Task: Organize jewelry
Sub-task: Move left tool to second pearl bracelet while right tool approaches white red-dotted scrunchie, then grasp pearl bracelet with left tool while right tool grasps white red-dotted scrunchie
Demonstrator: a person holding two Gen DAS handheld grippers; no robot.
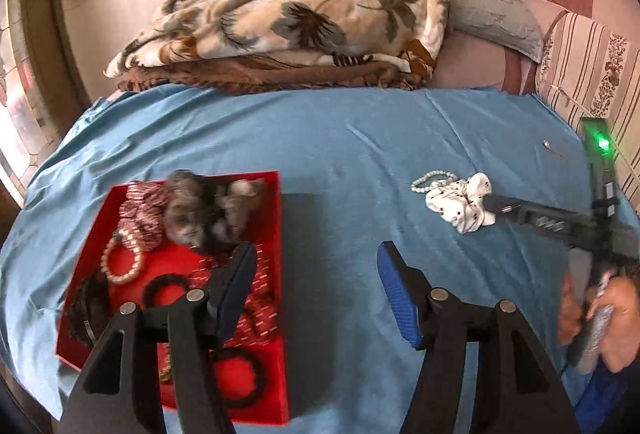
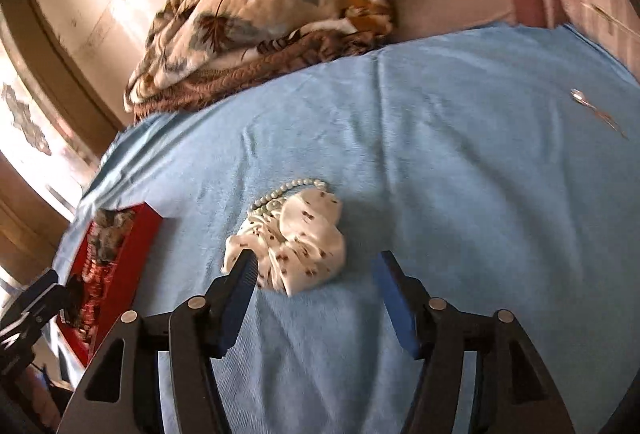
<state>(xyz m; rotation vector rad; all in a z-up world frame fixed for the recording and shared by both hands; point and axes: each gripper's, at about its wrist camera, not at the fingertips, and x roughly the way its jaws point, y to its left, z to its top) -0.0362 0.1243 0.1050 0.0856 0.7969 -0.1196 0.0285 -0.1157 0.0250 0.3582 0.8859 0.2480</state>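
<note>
Scrunchie bunched, long axis slanting toward pearl bracelet, touching it.

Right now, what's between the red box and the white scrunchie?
Just bare blue sheet between the red box and white scrunchie; the left wrist view shows it.

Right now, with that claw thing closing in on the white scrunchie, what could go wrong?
1. The pearl bracelet lies touching the scrunchie, so lifting the scrunchie might drag or fling the beads.
2. The right gripper has its jaws open around only the scrunchie's near edge; a shallow pinch on soft fabric may slip.
3. The red box already looks crowded, so another piece could spill over its rim.
</note>
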